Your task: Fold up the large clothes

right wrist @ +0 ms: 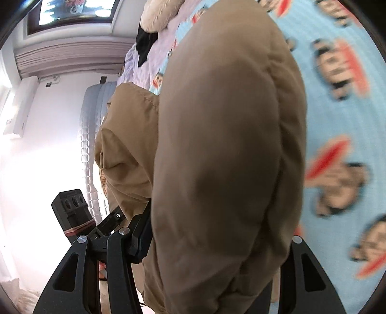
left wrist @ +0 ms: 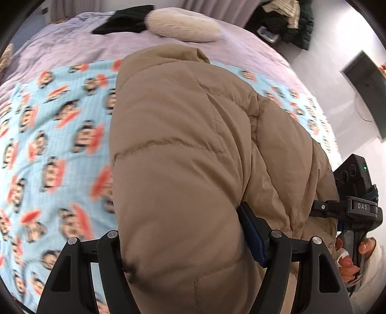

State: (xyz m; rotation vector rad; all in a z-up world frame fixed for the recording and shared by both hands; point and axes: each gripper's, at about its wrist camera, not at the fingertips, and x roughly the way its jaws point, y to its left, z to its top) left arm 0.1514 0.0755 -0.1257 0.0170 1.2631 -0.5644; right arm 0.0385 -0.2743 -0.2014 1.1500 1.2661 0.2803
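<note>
A puffy tan jacket (left wrist: 181, 145) lies lengthwise over a light blue cartoon-print blanket (left wrist: 48, 145) on the bed. Its near end bulges up between the fingers of my left gripper (left wrist: 183, 231), which is shut on the thick padding; the blue pad (left wrist: 251, 234) presses into the fabric. In the right wrist view the same jacket (right wrist: 217, 120) fills the gap of my right gripper (right wrist: 217, 236), which is also shut on it. The right gripper (left wrist: 318, 207) bites the jacket's edge at the left view's right side, a hand (left wrist: 349, 260) on its handle. The left gripper (right wrist: 115, 217) shows at lower left.
A lilac sheet (left wrist: 72, 43) covers the bed beyond the blanket, with a beige pillow (left wrist: 183, 24) and a black garment (left wrist: 123, 21) at the far end. Dark clothes (left wrist: 289, 21) are piled off the bed. A white quilted mattress side (right wrist: 96, 120) and pale floor lie left.
</note>
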